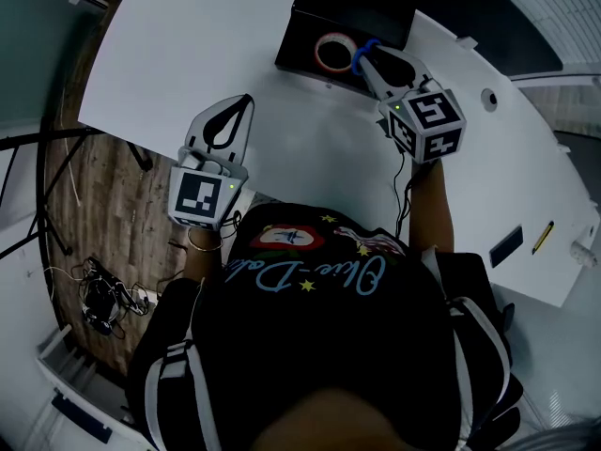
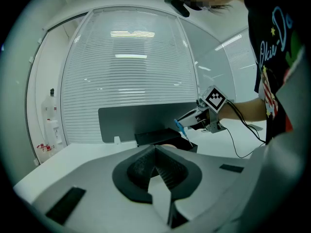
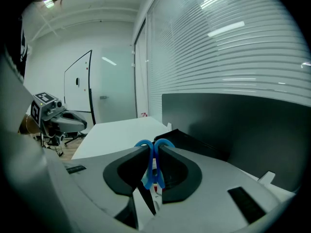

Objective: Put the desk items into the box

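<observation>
A black box [image 1: 308,24] stands at the far side of the white table [image 1: 188,45], with a roll of tape [image 1: 333,52] inside it. My right gripper [image 1: 368,60] reaches over the box's near rim, shut on blue-handled scissors [image 1: 362,53]. In the right gripper view the blue handles [image 3: 152,163] sit pinched between the pads, blades hanging down, the box [image 3: 194,142] just beyond. My left gripper [image 1: 242,103] hovers over the table's middle, shut and empty. The left gripper view shows the box [image 2: 156,137] ahead, with the right gripper [image 2: 185,123] and scissors [image 2: 180,126] above it.
A grey divider panel [image 2: 141,118] rises behind the box. To the right, a second white desk carries a small black item [image 1: 505,245] and a yellow pen [image 1: 542,237]. The table's left edge drops to a wooden floor with cables [image 1: 99,294].
</observation>
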Tool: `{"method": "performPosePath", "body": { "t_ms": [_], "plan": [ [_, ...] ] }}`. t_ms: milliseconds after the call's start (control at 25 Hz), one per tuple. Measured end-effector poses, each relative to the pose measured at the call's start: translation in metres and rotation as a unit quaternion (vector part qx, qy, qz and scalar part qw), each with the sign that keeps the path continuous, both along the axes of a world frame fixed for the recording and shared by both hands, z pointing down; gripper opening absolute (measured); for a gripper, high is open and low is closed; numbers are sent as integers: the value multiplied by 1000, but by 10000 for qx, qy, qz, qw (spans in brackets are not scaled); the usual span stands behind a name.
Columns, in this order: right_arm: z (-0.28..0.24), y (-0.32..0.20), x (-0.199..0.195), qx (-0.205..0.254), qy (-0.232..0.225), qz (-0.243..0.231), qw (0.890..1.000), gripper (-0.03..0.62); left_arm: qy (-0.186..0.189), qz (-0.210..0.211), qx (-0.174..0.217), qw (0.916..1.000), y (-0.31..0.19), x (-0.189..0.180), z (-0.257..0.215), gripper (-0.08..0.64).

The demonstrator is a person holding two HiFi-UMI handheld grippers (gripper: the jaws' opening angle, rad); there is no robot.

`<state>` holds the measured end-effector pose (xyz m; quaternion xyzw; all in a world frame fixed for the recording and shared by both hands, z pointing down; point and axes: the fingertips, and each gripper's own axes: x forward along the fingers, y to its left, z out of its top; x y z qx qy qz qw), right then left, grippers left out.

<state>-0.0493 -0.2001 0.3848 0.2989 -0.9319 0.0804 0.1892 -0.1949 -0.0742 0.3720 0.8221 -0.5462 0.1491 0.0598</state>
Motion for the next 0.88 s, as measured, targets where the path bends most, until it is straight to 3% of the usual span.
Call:
{"method": "performPosePath", "body": {
  "t_ms": [200, 880],
  "plan": [
    [-8, -5, -4, 105, -32, -47, 9999, 77, -3, -23, -22, 10000, 1, -2, 2, 0],
    [35, -3, -26, -157, 424, -282, 9986, 77, 44, -190, -101, 9998, 2, -20, 13, 0]
  ]
}}
